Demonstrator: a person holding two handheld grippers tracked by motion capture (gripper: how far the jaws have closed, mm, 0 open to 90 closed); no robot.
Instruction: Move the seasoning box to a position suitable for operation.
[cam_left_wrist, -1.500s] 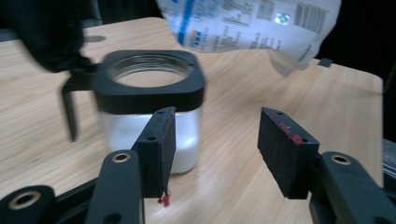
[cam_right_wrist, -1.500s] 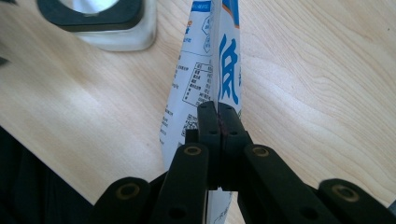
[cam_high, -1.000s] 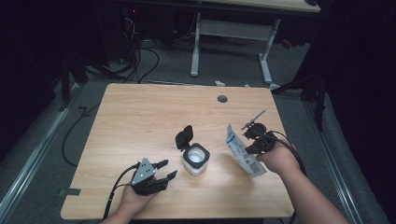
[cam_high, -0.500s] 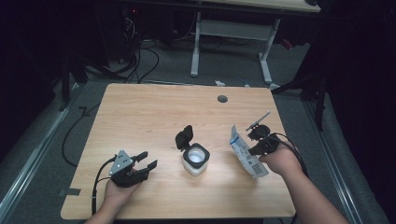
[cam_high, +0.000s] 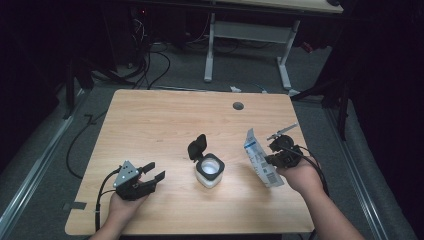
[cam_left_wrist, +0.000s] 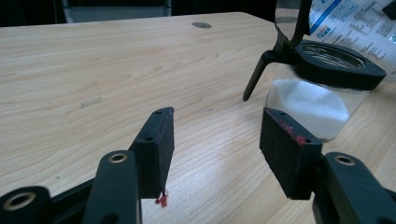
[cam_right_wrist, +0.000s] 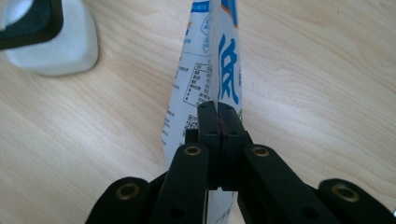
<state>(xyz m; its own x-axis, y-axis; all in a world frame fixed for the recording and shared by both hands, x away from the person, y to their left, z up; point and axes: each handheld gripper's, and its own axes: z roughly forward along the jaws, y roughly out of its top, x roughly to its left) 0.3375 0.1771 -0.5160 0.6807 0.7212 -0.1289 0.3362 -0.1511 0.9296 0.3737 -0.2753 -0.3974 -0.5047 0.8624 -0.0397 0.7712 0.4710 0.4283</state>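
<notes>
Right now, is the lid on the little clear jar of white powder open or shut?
Open. The clear jar of white powder has its black flip lid tipped up and back, leaving the mouth uncovered.

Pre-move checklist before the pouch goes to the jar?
1. Right gripper shut on the pouch: ok, jaws pinch its edge.
2. Jar lid open: ok, the black flip lid stands up, mouth exposed.
3. Jar steadied: not ok, left gripper is open with nothing between its jaws, short of the jar.
4. Pouch top opened: cannot tell.
5. Pouch over the jar mouth: not ok, it is held to one side of the jar.
6. Room in the jar: ok, white powder fills it partway.
</notes>
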